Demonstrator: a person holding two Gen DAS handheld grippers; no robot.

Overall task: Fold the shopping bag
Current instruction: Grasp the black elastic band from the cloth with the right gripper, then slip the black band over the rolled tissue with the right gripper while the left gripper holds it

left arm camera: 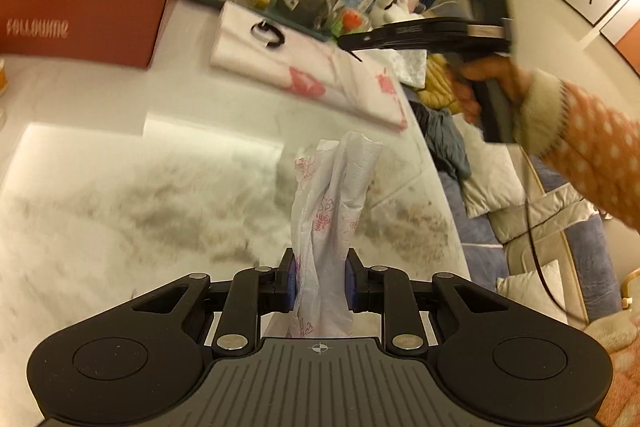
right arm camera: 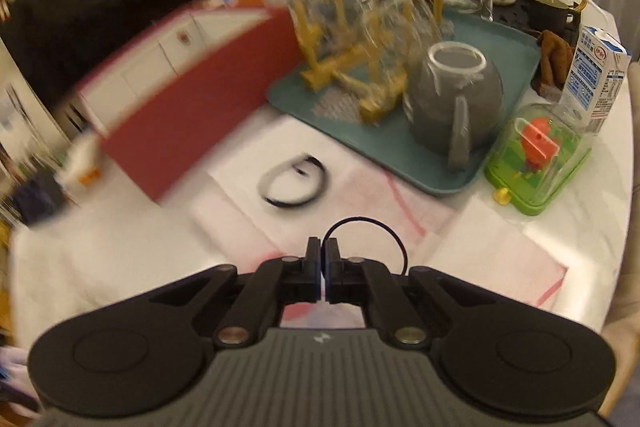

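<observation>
Beside teal tray [right arm camera: 404,163], red box [right arm camera: 208,99], milk carton [right arm camera: 596,75]

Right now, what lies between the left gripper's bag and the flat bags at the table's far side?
Only bare marble table, seen in the left wrist view. The left gripper pinches a crumpled bag; the flat bags lie beyond, apart from it.

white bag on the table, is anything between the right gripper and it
Nothing visible blocks it. The right gripper is shut on a black loop just above the white bag. The black handle lies on the bag ahead; the teal tray sits behind it.
</observation>
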